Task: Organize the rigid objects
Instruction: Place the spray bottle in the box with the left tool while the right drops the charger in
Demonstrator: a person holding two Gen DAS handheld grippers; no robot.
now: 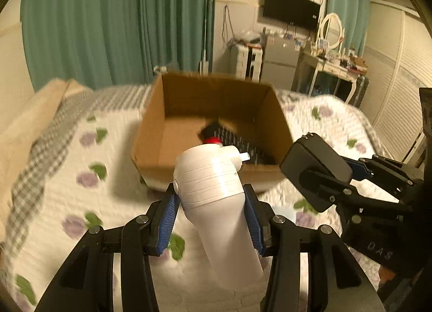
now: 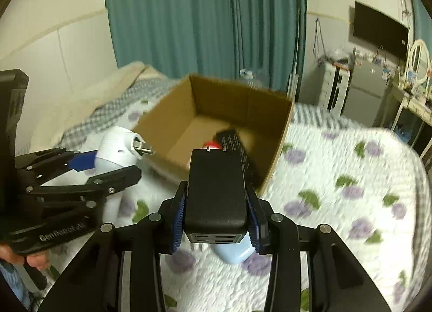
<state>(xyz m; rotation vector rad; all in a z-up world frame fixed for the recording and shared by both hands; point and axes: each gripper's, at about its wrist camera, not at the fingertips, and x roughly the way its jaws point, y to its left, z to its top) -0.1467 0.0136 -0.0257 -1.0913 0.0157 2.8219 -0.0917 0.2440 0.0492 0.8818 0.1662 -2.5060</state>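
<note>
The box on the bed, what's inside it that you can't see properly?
- Left wrist view: the white device in the left gripper hides part of the cardboard box floor; the black and red things there are blurred.
- Right wrist view: the black adapter covers them.

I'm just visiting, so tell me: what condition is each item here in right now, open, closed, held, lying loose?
Left gripper: shut on the white device.
White device: held above the bed, short of the box.
Right gripper: shut on the black adapter.
Black adapter: held, lifted near the box.
Cardboard box: open, with dark items inside.
Light blue object: lying loose on the bedspread.
</note>
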